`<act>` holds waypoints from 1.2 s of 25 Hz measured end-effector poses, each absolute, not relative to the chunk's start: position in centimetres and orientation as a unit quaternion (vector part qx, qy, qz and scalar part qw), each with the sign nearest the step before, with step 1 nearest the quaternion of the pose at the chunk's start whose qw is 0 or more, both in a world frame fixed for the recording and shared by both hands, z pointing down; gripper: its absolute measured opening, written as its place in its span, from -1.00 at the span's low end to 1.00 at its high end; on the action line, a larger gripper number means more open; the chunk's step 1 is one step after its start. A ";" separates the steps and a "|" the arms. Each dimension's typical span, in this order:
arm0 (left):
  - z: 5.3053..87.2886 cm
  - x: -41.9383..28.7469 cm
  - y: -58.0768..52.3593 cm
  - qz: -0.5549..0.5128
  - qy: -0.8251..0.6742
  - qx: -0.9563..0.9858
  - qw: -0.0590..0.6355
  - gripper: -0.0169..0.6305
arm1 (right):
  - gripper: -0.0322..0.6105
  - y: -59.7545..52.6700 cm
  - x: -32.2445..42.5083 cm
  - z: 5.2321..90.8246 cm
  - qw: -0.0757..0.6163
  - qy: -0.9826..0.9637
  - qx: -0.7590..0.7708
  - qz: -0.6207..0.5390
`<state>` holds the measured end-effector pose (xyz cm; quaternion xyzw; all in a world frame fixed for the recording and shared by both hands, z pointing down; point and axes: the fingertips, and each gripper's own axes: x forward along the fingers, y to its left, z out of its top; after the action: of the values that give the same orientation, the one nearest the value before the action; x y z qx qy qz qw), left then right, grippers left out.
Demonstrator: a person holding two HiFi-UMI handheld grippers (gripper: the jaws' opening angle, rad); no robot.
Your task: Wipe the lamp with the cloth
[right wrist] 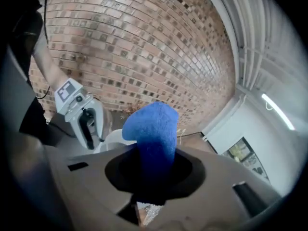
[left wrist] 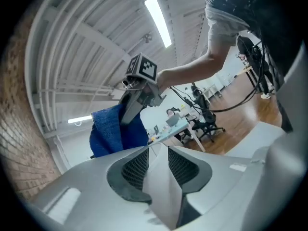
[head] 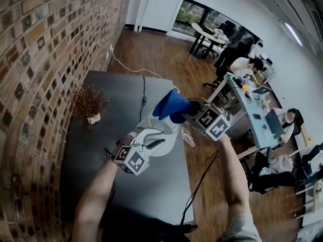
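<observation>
In the head view the white lamp (head: 170, 137) is over the dark table (head: 116, 89), and my left gripper (head: 151, 144) is shut on a white part of it. The left gripper view shows that white lamp part (left wrist: 161, 186) pinched between the two ribbed pads. My right gripper (head: 189, 110) is shut on the blue cloth (head: 171, 105) and holds it just above and beyond the lamp. In the right gripper view the cloth (right wrist: 153, 129) stands up out of the jaws and hides them, with the lamp (right wrist: 111, 139) and the left gripper (right wrist: 82, 117) behind it.
A dried plant in a small white pot (head: 91, 107) stands near the brick wall (head: 35, 59). A black cable (head: 143, 92) runs across the table. Crumpled clear wrap (head: 187, 136) lies at the table's right edge. People sit at desks (head: 252, 97) to the right.
</observation>
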<state>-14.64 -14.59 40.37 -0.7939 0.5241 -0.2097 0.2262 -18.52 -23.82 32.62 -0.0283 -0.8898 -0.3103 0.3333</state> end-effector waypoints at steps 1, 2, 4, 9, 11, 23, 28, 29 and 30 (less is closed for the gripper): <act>40.3 -14.7 -14.0 -0.192 0.540 -0.787 0.227 -0.55 | -0.61 -23.3 -19.8 32.0 0.325 -0.890 -0.019 -0.320; 40.5 -14.7 -13.4 -0.179 0.553 -0.783 0.222 -0.57 | -0.61 -22.7 -21.1 31.7 0.320 -0.887 -0.015 -0.334; 42.1 -14.0 -12.4 -0.171 0.561 -0.784 0.205 -0.70 | -0.61 -21.6 -23.7 32.6 0.323 -0.873 -0.020 -0.365; 46.9 -11.7 -12.3 -0.222 0.541 -0.792 0.173 -0.70 | -0.61 -18.2 -26.8 40.0 0.400 -0.784 -0.112 -0.462; 47.9 -11.9 -12.7 -0.233 0.546 -0.790 0.155 -0.70 | -0.61 -16.7 -26.1 41.4 0.412 -0.755 -0.147 -0.489; 49.4 -13.0 -13.0 -0.238 0.555 -0.787 0.130 -0.70 | -0.61 -11.7 -16.9 39.5 0.397 -0.669 -0.309 -0.548; 49.9 -12.8 -12.8 -0.248 0.552 -0.786 0.130 -0.70 | -0.61 -14.6 -19.8 27.9 0.237 -0.849 -0.086 -0.465; 50.1 -12.7 -12.8 -0.249 0.552 -0.785 0.128 -0.70 | -0.61 -13.8 -19.6 28.6 0.221 -0.839 -0.085 -0.489; 50.3 -12.7 -12.7 -0.252 0.553 -0.784 0.126 -0.70 | -0.61 -12.9 -19.2 30.9 0.218 -0.806 -0.103 -0.541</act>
<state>-12.67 -12.73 50.30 -0.7843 0.5526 -0.2523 0.1261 -19.20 -12.88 30.86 -0.1026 -0.8059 -0.5406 0.2183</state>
